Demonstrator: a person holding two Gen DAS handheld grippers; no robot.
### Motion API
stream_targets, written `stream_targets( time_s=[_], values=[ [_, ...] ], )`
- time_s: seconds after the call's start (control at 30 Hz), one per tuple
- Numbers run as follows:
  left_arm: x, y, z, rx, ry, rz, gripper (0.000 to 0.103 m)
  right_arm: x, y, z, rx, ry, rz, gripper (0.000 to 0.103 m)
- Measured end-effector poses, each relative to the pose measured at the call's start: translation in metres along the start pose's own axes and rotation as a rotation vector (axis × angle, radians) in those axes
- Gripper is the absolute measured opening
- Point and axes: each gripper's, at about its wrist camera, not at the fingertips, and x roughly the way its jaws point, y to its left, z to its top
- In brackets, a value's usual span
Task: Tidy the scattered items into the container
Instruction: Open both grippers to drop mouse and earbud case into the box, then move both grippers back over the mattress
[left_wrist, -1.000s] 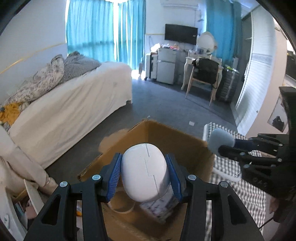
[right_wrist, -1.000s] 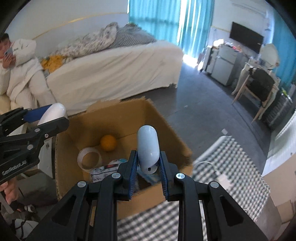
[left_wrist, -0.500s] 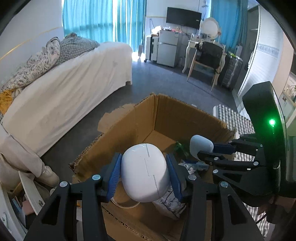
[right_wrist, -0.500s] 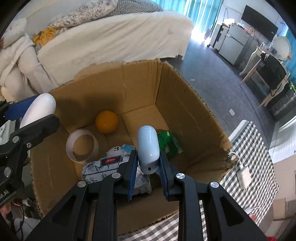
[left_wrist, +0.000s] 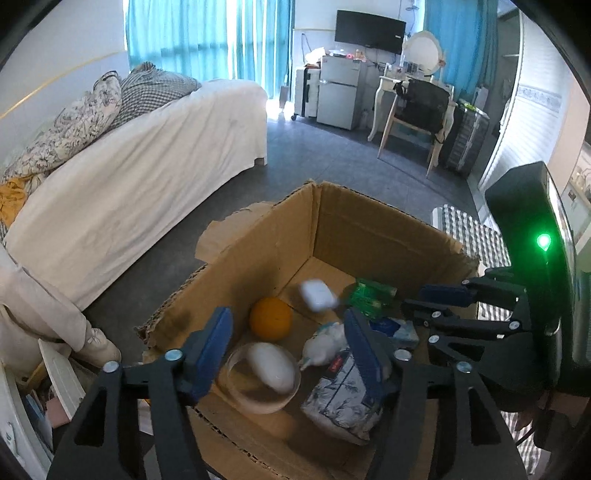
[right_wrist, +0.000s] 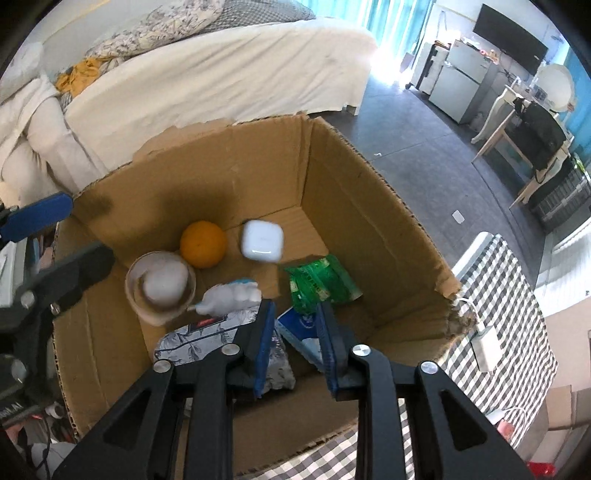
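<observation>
**Both grippers empty over the box**

Left gripper (left_wrist: 288, 341): jaws spread wide, nothing between them. Right gripper (right_wrist: 295, 339): jaws parted, also empty. Both hang above the open cardboard box (right_wrist: 369, 206). White egg-shaped item (right_wrist: 164, 284) sits blurred inside the tape roll (right_wrist: 133, 295). White earbud case (right_wrist: 262, 240), blurred, is beside the orange (right_wrist: 203, 243) near the far wall.

White-sheeted bed (left_wrist: 140, 155), teal curtains (left_wrist: 207, 37), grey floor (left_wrist: 332, 162), sunlit.

orange (right_wrist: 203, 243) in box (right_wrist: 369, 206), earbud case (right_wrist: 261, 240) just right
</observation>
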Motion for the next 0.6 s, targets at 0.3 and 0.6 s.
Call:
stream_targets(
  time_s=[0.3,0.6],
  values=[
    [-0.01,-0.023,0.003,0.028,-0.012,0.005,0.092,-0.027,-0.028,-0.014,0.063,-0.061,-0.022,0.059],
    [-0.04,-0.091,0.014,0.108,-0.077,-0.054,0.098,-0.08,-0.108,-0.074,0.262,-0.131,-0.169,0.101]
  ],
)
